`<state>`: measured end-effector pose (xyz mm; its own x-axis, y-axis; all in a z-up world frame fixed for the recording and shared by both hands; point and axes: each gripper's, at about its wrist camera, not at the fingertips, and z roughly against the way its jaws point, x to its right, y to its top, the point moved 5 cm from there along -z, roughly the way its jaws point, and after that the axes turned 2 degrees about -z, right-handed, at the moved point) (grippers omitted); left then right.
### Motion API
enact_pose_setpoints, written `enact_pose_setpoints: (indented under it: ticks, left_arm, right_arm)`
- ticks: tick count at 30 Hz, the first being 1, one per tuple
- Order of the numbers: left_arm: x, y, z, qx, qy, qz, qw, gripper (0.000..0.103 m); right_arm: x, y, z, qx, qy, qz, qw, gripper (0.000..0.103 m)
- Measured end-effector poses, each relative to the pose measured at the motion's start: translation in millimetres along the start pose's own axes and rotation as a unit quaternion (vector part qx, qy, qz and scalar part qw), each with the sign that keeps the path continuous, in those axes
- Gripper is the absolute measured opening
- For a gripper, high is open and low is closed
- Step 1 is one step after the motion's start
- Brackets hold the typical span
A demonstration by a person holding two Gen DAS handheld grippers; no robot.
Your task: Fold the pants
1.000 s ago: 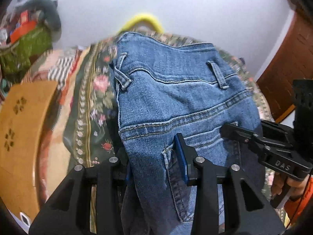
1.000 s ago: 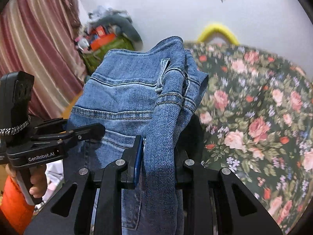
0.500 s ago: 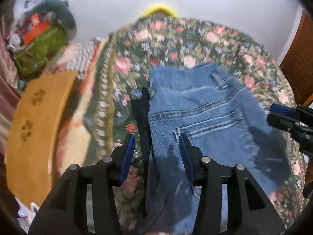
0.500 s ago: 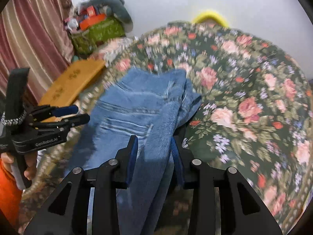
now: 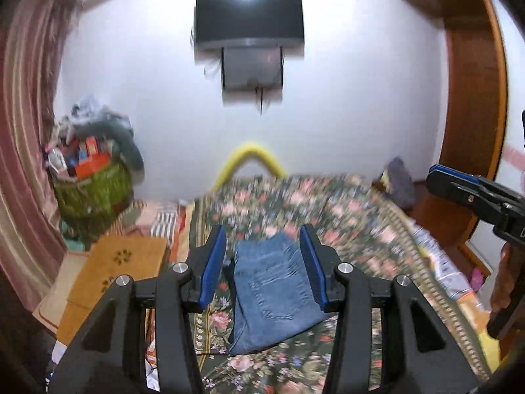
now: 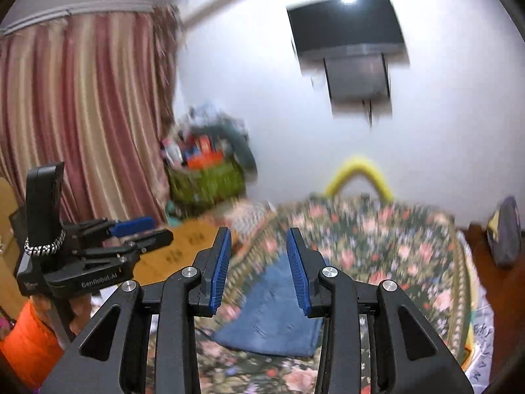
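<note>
The blue jeans (image 5: 272, 292) lie folded in a flat rectangle on the floral bedspread (image 5: 344, 216), back pocket up. They also show in the right wrist view (image 6: 272, 312). My left gripper (image 5: 264, 262) is open and empty, raised above the jeans. My right gripper (image 6: 259, 266) is open and empty too, held above the jeans. Each gripper appears in the other's view: the right one (image 5: 459, 190) at the right edge, the left one (image 6: 131, 233) at the left.
A yellow curved bar (image 5: 249, 161) stands at the bed's far end. A green basket (image 5: 92, 190) of clutter sits by the striped curtain (image 6: 82, 115). A wooden board (image 5: 115, 272) lies left of the bed. A TV (image 5: 249, 19) hangs on the wall.
Both grippers let go of the jeans, opened wide and pulled up and back. The jeans now rest folded on the bed, farther below.
</note>
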<state>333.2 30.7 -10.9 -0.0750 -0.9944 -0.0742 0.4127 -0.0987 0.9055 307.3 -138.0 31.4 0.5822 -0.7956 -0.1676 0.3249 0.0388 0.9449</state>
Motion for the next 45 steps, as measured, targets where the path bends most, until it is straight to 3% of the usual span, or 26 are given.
enact_pose_setpoints:
  ticks: [4, 8, 12, 16, 18, 31, 45]
  left_arm:
    - [12.5, 4.5, 75.4, 0.060, 0.014, 0.005, 0.9981, 0.046]
    - [17.6, -3.6, 128.1, 0.102, 0.030, 0.014, 0.9942, 0.050]
    - [21.3, -19.2, 162.0, 0.132, 0.042, 0.016, 0.9902, 0.071]
    - [25.0, -33.1, 176.4, 0.136, 0.046, 0.014, 0.9896, 0.088]
    - [24.9, -38.2, 180.7, 0.138, 0.044, 0.016, 0.9893, 0.097]
    - [26.6, -47.7, 193.9, 0.139, 0.031, 0.029, 0.9894, 0.103]
    - [32.8, -54.0, 180.9, 0.125, 0.023, 0.027, 0.9915, 0.103]
  right_arm:
    - [-37.7, 8.0, 57.8, 0.064, 0.000, 0.015, 0.998, 0.032]
    - [-67.3, 0.9, 93.9, 0.088, -0.014, 0.036, 0.995, 0.040]
    - [-79.1, -11.5, 109.8, 0.102, -0.026, 0.031, 0.994, 0.067]
    - [-81.1, -19.2, 110.4, 0.106, -0.050, 0.029, 0.993, 0.096]
    - [-80.1, -20.2, 111.3, 0.109, -0.065, 0.032, 0.991, 0.103]
    - [-75.6, -35.4, 122.8, 0.097, -0.069, 0.016, 0.993, 0.103]
    - [-68.0, -45.0, 123.3, 0.088, -0.072, 0.007, 0.994, 0.103]
